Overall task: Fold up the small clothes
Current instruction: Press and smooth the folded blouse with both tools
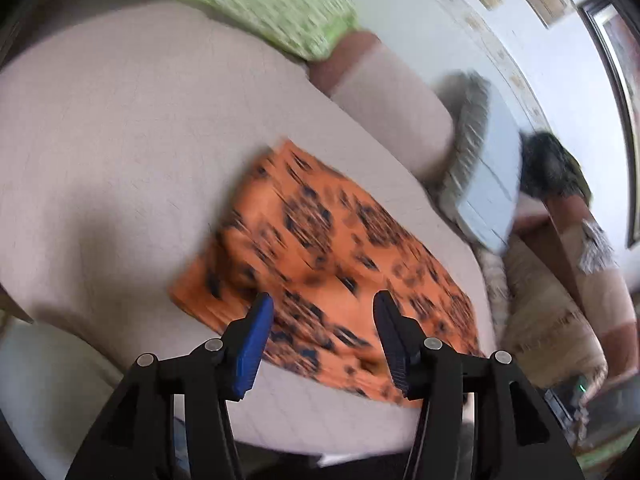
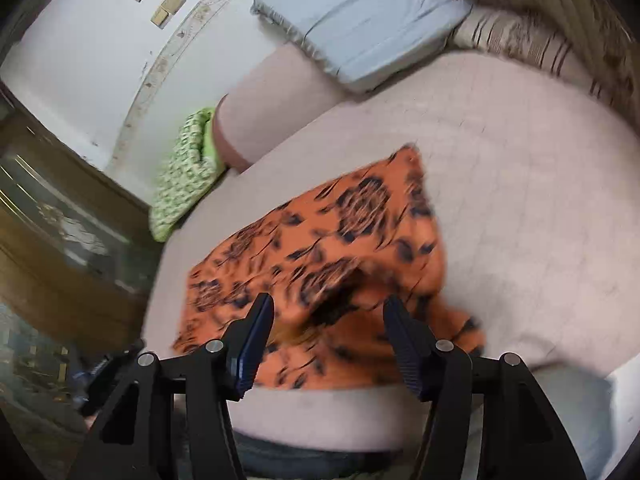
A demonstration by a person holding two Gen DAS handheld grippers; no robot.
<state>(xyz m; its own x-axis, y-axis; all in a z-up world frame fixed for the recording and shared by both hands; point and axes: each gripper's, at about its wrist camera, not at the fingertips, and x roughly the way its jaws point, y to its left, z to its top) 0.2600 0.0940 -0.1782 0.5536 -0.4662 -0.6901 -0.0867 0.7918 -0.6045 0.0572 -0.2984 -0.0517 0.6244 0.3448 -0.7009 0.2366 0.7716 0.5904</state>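
i have the left gripper (image 1: 323, 304) and right gripper (image 2: 328, 306) spread wide and empty over the orange patterned garment (image 1: 328, 248), lying part-folded on the pale bed (image 1: 120, 140), so next i'd judge: pinch its near edge for another fold.

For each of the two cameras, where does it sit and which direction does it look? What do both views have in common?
Left wrist: sits on the left gripper, looks forward and down at the orange patterned cloth on the bed; its two open fingers show.
Right wrist: sits on the right gripper, looks forward and down at the same cloth; its open fingers show.
Shared: the cloth, bed, green pillow and grey cushion.
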